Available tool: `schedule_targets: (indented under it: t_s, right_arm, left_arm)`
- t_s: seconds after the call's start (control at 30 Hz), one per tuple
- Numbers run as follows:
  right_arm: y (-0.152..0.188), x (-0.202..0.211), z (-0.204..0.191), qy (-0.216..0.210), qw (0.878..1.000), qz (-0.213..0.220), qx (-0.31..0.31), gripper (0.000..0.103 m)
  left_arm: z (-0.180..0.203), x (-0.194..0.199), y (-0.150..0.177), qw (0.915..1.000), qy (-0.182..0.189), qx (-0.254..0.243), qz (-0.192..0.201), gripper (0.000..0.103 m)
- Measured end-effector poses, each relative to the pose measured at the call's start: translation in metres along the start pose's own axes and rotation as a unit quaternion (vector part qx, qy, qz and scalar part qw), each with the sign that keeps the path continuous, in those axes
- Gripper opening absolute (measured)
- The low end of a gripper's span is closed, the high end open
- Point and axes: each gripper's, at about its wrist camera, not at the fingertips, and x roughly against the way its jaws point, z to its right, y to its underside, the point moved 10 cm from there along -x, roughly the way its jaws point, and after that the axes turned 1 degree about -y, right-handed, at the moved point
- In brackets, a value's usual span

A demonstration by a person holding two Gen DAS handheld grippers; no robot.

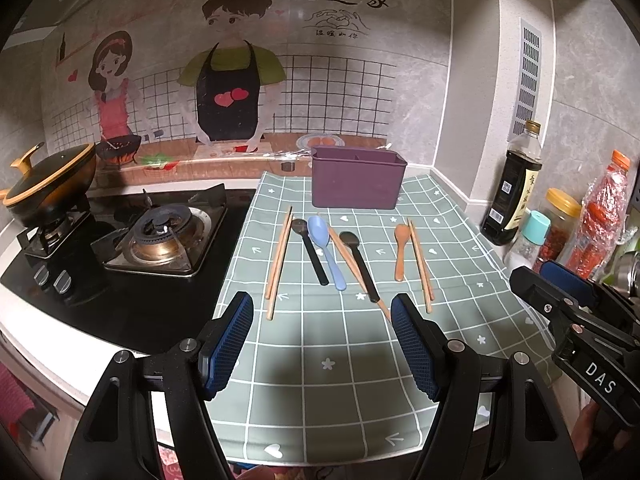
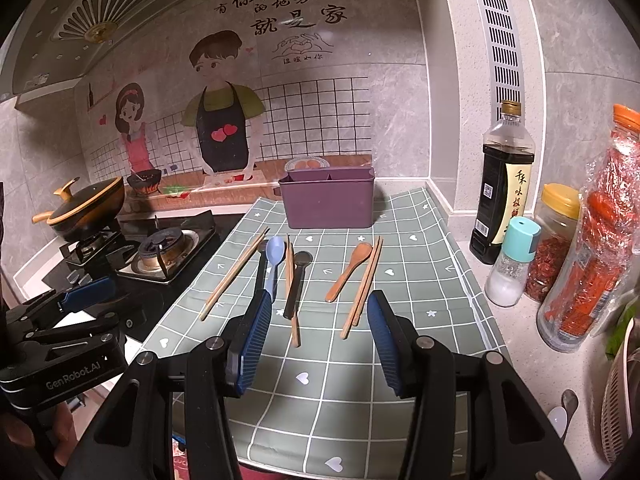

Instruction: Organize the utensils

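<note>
A purple utensil holder (image 1: 358, 178) (image 2: 328, 198) stands at the back of a green checked mat (image 1: 340, 360) (image 2: 320, 392). In front of it lie three pairs of wooden chopsticks (image 1: 278, 262) (image 2: 234, 274), two black spoons (image 1: 310, 252) (image 2: 296, 280), a blue spoon (image 1: 326, 250) (image 2: 273, 264) and a wooden spoon (image 1: 401, 252) (image 2: 348, 270). My left gripper (image 1: 322, 340) is open and empty, above the mat near the front of the utensils. My right gripper (image 2: 316, 336) is open and empty, just before the chopstick ends; it also shows at the right edge of the left wrist view (image 1: 560, 284).
A gas stove (image 1: 156, 236) (image 2: 160, 252) with a lidded pot (image 1: 48, 184) (image 2: 86, 206) is to the left. A soy sauce bottle (image 1: 514, 188) (image 2: 502, 184), a salt shaker (image 2: 514, 260), a chili jar (image 2: 554, 236) and a wrapped bottle (image 2: 600, 232) stand along the right wall.
</note>
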Motion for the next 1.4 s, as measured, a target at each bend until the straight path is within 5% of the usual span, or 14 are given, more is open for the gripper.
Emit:
schedule_targets:
  t_s: [0.23,0.33,0.7,0.83,1.03,1.17,1.4]
  right_arm:
    - [-0.003,-0.001,0.006,0.009,1.000,0.001,0.004,0.048]
    - [-0.007,-0.005,0.015,0.012,1.000,-0.002,0.006,0.048]
    - [-0.012,-0.063,0.040,0.049,0.998,-0.042,0.027,0.048]
    - [-0.020,-0.082,0.047,0.073,0.996,-0.043,0.020,0.048]
    - [-0.016,-0.110,0.060,0.050,0.996,-0.063,-0.041,0.047]
    - [-0.009,-0.118,0.067,0.081,0.992,-0.078,-0.051,0.047]
    - [0.002,-0.141,0.059,0.082,0.988,-0.121,-0.046,0.036]
  left_arm:
    - [-0.003,-0.008,-0.002,1.0000,-0.004,-0.004,0.000,0.072]
    - [-0.007,-0.018,-0.004,0.9997,0.022,0.003,-0.012,0.072]
    - [-0.043,-0.074,-0.014,0.9988,0.015,0.016,-0.045,0.070]
    - [-0.055,-0.093,-0.024,0.9986,0.022,0.019,-0.044,0.063]
    - [-0.071,-0.127,-0.032,0.9958,0.062,0.021,-0.064,0.051]
    - [-0.069,-0.145,-0.034,0.9929,0.091,0.015,-0.076,0.049]
    - [-0.056,-0.172,-0.029,0.9890,0.109,0.028,-0.097,0.043]
